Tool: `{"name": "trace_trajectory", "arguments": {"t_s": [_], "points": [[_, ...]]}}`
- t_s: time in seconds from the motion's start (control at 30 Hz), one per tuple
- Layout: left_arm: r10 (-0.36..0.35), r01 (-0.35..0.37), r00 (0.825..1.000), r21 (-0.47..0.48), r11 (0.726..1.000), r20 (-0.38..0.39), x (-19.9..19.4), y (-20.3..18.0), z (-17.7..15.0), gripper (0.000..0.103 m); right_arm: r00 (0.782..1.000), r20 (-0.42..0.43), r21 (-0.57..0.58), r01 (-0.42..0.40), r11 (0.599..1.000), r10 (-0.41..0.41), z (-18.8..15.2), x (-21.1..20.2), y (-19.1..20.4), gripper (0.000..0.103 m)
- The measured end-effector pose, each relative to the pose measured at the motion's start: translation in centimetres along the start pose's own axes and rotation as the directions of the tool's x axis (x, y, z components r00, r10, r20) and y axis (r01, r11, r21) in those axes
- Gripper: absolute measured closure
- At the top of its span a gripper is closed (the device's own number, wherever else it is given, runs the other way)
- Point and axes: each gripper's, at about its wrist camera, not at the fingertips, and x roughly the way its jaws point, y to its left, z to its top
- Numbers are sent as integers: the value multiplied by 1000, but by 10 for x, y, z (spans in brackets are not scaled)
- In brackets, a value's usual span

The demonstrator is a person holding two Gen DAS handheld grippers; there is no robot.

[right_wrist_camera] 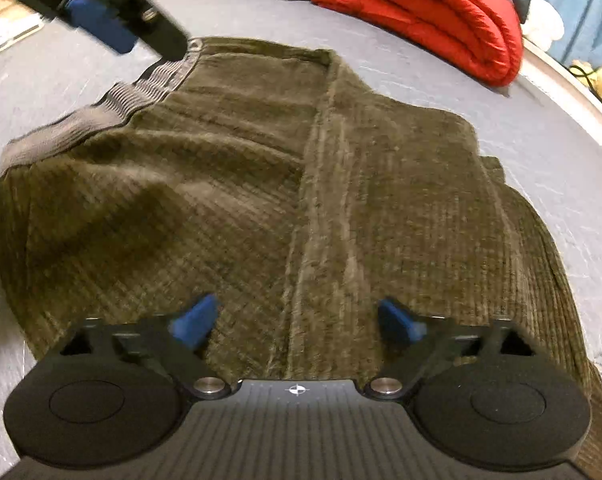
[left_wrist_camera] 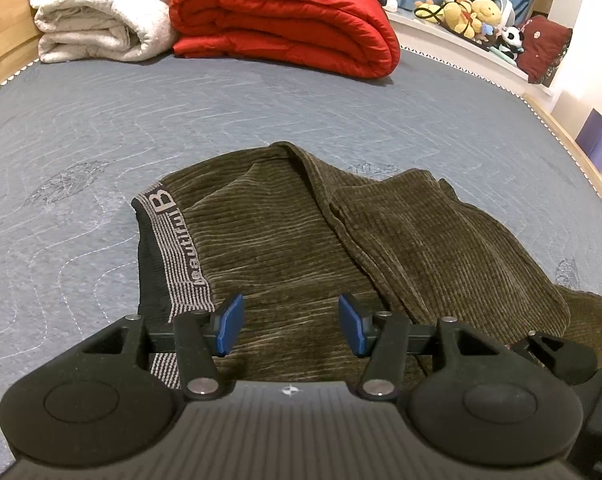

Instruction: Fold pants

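Both tongs, left tongs (left_wrist_camera: 291, 324) and right tongs (right_wrist_camera: 297, 322), are showing matte black ribbed housings, round side discs, silver screws and blue pads (left_wrist_camera: 229, 324).

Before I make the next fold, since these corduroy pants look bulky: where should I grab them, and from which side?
Probably at the striped waistband, pinching its edge from the bare mattress side. It is a firm, flat band lying along the open left border of the pants, whereas the middle is thick, overlapped fabric. The left gripper hangs open right beside it.
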Motion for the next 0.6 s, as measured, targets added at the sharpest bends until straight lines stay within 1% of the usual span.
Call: {"name": "trace_trajectory", "arguments": {"t_s": [0.03,0.07,0.1,0.13,0.2,0.27,0.33,0.43,0.53,0.6], "points": [[0,0,1000,-1,1000,-1,0,1,0,45,1000,4,1,19,1000,-19,1,-2,-3,56],[0,0,1000,-3,1000,-1,-1,2,0,45,1000,6,4,23,1000,-23,2,-2,-6,72],[0,0,1000,-6,1000,-2,-1,3,0,45,1000,10,21,7,1000,-7,4,-4,-12,76],[-1,1,1000,-8,1000,-2,-1,4,0,45,1000,17,46,-8,999,7,5,-8,-19,87],[-2,2,1000,-12,1000,-2,-2,5,0,45,999,45,72,2,997,-5,6,-16,-28,89],[-3,3,1000,-14,1000,-1,-3,6,1,45,996,88,101,25,995,-34,10,-26,-38,90],[-3,3,1000,-14,1000,-1,-3,6,1,45,990,130,157,43,987,-63,13,-38,-51,90],[-3,3,1000,-14,1000,-3,-2,6,1,45,978,189,245,41,969,-90,13,-53,-72,91],[-4,4,1000,-15,1000,-7,-1,5,0,45,971,222,277,27,960,-92,11,-59,-80,91],[-4,4,1000,-15,1000,-9,0,4,0,45,972,224,276,11,961,-75,8,-58,-80,91]]}}
